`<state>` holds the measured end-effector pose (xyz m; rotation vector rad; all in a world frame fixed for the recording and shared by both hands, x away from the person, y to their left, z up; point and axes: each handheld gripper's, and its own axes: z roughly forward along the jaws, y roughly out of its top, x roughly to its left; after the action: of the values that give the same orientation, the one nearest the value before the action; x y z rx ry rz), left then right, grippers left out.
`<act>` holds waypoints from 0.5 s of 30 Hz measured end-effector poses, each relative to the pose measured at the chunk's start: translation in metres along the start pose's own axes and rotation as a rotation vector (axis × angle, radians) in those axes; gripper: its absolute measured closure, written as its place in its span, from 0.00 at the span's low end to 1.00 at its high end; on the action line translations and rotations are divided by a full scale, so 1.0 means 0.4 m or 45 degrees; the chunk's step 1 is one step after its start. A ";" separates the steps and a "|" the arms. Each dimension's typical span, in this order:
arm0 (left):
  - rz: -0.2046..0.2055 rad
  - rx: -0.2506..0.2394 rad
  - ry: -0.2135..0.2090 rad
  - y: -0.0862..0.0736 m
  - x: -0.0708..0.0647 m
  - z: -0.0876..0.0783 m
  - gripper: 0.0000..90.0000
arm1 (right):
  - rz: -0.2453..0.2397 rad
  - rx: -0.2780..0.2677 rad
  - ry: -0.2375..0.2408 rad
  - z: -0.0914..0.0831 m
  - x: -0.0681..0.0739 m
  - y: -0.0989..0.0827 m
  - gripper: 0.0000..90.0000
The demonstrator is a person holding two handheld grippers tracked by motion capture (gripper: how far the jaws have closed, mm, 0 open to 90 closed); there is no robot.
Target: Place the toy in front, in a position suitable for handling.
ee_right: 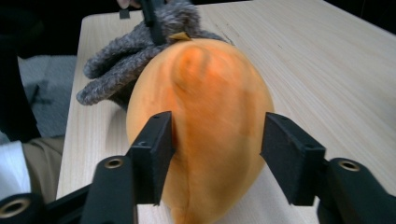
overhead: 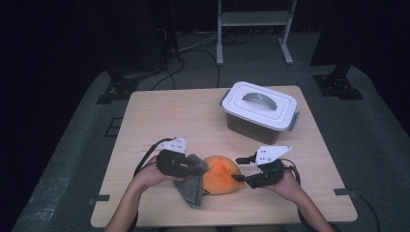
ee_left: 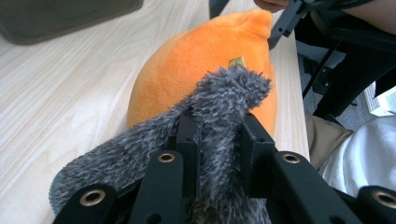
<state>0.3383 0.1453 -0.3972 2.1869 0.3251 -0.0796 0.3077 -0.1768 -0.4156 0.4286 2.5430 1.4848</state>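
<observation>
High view: a rounded orange plush toy (overhead: 221, 175) lies on the light wooden table (overhead: 159, 116) near its front edge, at about 6 o'clock from the table centre. A shaggy grey fabric piece (overhead: 192, 186), apparently part of the same toy, sits at the toy's 9 o'clock side. The left gripper (ee_left: 218, 135) is clamped on this grey fabric; the left gripper view shows the pile squeezed between both black jaws. The right gripper (ee_right: 215, 154) stands at the toy's 3 o'clock side with its jaws apart. In the right gripper view the orange body lies between them, a gap is visible at the right jaw, and contact at the left jaw cannot be confirmed.

A white-lidded, dark-walled plastic storage box (overhead: 260, 111) with grey side latches stands at 1 o'clock from the toy, well apart, lid on.

Progress, as judged: the toy is secured at one end only. If stowage in the box is intended, gripping, lifting, lid removal and placement all remain.

Markings: a small tan tag (ee_left: 236, 61) protrudes where grey fabric meets orange body; no lettering on it is legible. No brand or writing is readable on the box or grippers.
</observation>
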 end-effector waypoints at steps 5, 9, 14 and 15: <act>0.011 0.011 0.003 0.009 -0.003 -0.001 0.81 | 0.041 0.004 0.076 0.029 -0.010 0.000 0.54; 0.044 0.013 0.016 0.036 -0.018 -0.008 0.81 | -0.031 0.020 0.046 0.025 0.013 0.017 0.72; 0.123 0.009 -0.004 0.092 -0.046 -0.006 0.81 | -0.084 0.020 0.047 0.030 0.034 0.032 0.76; 0.142 0.022 -0.004 0.104 -0.052 -0.002 0.81 | -0.092 0.026 0.046 0.032 0.039 0.036 0.77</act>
<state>0.3293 0.1182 -0.3603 2.2175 0.2009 -0.0237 0.2990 -0.1547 -0.4092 0.3116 2.5740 1.4554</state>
